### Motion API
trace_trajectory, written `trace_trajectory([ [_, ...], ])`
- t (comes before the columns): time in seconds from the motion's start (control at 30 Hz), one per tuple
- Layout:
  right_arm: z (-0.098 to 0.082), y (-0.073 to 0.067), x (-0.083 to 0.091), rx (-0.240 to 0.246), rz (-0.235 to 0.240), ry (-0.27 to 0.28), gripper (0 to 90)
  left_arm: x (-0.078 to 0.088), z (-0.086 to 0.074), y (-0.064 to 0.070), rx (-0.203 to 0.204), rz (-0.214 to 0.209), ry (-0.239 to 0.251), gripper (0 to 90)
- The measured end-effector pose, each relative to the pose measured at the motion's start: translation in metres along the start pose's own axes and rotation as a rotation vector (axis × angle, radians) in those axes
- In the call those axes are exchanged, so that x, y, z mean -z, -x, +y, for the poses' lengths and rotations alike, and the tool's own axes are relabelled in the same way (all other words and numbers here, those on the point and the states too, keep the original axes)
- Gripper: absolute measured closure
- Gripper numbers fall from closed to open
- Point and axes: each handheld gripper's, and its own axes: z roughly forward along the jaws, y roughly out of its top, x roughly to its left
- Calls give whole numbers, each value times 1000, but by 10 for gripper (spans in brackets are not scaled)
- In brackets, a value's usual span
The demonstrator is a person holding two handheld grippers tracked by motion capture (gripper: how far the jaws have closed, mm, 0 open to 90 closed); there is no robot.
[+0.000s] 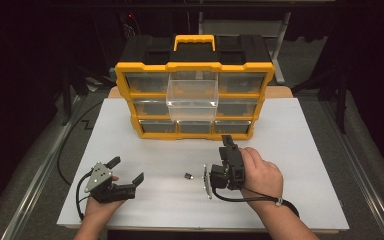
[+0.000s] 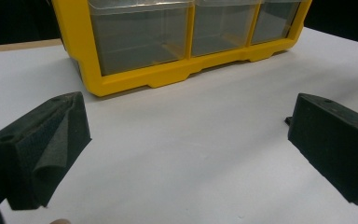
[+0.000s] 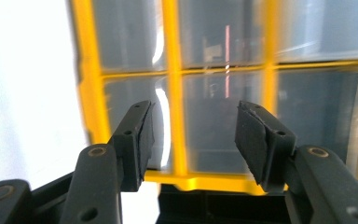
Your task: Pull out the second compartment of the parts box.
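Observation:
A yellow and black organiser (image 1: 125, 95) with clear drawers stands at the back of the white table (image 1: 300, 150). Its middle clear drawer (image 1: 192, 95) is pulled out toward me. A small black part (image 1: 188, 176) lies on the table between the hands. My left gripper (image 1: 128, 169) rests at the front left, jaws wide open and empty; in the left gripper view (image 2: 189, 126) it faces the organiser's bottom row (image 2: 121, 81). My right gripper (image 1: 226, 140), turned on its side, points at the organiser's lower drawers. Its jaws (image 3: 195, 133) stand apart with nothing between them, close to the yellow frame (image 3: 175, 116).
A black cable (image 1: 62, 150) runs along the table's left edge. Dark floor and stands surround the table. White table surface spreads to the right of the organiser and along the front.

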Motion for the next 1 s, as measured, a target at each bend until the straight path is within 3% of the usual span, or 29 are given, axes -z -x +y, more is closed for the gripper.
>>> trace_trajectory([
  [0.07,-4,-11,-4,-1,13,1,470,0,0,0,-1,1,-1,3],
  [0.1,-6,-18,-6,-26,32,-14,469,0,0,0,0,1,-1,3],
  [0.17,-9,-26,-9,6,37,-6,465,0,0,0,-2,1,0,3],
  [0.27,-14,-41,-13,-20,69,-26,461,0,0,0,-4,3,-2,3],
  [0.33,-18,-46,-14,4,77,-31,459,0,0,0,-7,4,-5,3],
  [0.37,-21,-50,-15,-9,88,-40,458,0,0,0,-7,5,-6,3],
  [0.67,-46,-62,-13,-30,125,-78,448,-1,-1,-1,-4,11,-18,3],
  [0.73,-53,-66,-12,-68,144,-96,446,-1,-1,0,-5,11,-14,3],
  [0.77,-56,-64,-12,-29,136,-81,445,-1,-1,0,-6,11,-15,3],
  [1.0,-64,-61,-11,-37,146,-99,395,-2,-1,-2,-12,9,-26,3],
])
